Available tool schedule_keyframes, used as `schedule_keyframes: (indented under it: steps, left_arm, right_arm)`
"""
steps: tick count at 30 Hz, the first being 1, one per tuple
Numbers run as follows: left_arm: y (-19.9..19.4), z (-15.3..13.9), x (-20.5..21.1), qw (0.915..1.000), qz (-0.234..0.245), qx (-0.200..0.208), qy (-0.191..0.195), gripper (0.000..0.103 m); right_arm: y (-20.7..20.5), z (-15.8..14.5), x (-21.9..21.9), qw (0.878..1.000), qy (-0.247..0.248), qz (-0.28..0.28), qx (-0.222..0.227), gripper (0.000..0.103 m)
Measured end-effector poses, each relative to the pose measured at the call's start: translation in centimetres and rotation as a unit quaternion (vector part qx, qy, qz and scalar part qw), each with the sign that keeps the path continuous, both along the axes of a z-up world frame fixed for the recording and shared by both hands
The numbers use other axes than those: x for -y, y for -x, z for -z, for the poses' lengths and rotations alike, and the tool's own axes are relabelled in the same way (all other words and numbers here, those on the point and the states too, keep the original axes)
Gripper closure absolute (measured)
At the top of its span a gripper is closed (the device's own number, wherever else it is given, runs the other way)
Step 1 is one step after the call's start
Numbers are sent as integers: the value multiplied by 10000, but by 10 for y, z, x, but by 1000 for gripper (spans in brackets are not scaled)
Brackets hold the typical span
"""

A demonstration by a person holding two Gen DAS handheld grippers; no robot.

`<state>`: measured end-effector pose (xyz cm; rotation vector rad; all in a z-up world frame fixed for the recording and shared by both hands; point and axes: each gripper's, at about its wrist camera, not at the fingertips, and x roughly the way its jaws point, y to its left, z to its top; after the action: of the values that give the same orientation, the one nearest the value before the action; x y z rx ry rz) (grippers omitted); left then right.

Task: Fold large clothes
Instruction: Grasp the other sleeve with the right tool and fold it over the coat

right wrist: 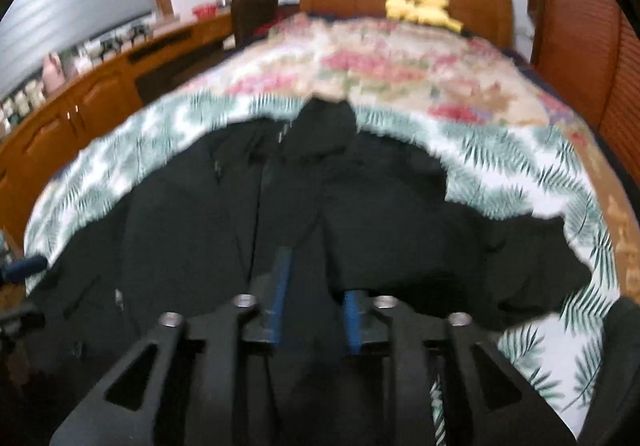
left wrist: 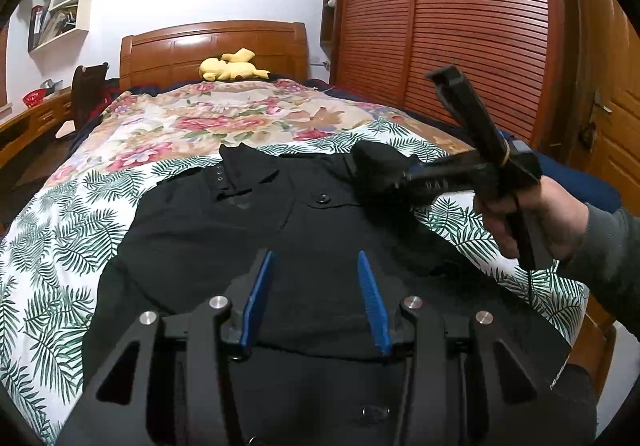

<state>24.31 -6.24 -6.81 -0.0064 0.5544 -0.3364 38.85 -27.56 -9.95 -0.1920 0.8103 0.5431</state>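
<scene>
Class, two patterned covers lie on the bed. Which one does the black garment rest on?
The white cover with green palm leaves, at the near end of the bed. The black garment lies on it; the beige cover with red flowers lies beyond, toward the headboard.

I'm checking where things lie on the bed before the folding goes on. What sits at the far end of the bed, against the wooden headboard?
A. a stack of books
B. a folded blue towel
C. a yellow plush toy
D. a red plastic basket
C: the yellow plush toy lies by the wooden headboard, beyond the black button-up garment spread on the leaf-print sheet.
</scene>
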Motion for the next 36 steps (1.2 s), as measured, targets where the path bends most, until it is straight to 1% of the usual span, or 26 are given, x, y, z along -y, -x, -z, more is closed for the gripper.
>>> schedule_keyframes:
  steps: [2,5,9,11,16,19,21,23,26,30,33,36]
  left_arm:
    - [2,-1,-1,10000,3,10,-2,61]
    - [4,-3,-4,10000,1,32,6,61]
    - [7,-6,-9,10000,18,64,67,61]
    - [8,-7,-10,9999,15,83,91,61]
    - [12,-9,-15,9998,-27,128,122,61]
    - [14,-9,-17,9999,-62,123,81,61]
    - [15,-9,-19,9999,-77,123,66,61]
    - [16,-9,-22,9999,-93,116,54,61]
    - [16,-8,-25,9999,-115,106,54,61]
    - [16,-7,-27,9998,-129,92,88,61]
    - [17,-7,-28,9999,-133,89,53,61]
    - [18,-8,-29,9998,-150,98,44,61]
  right_arm:
    - [9,0,3,9999,62,25,-78,57]
    - [23,-12,13,10000,22,34,-26,55]
    - [33,-35,30,9994,54,131,327,53]
    - [28,-43,42,9982,89,370,468,53]
    - [-8,-42,75,9928,13,1116,430,53]
    - [-30,-30,96,9876,-49,1538,306,53]
    - [-46,-18,110,9833,-97,1811,138,49]
    - [-56,-9,120,9796,-152,2002,54,43]
    - [-70,9,134,9728,-93,2314,-116,41]
    - [-83,32,154,9621,-173,2694,-384,40]
    - [-93,50,168,9516,-242,2995,-639,40]
    - [-98,64,177,9440,-382,3160,-871,40]
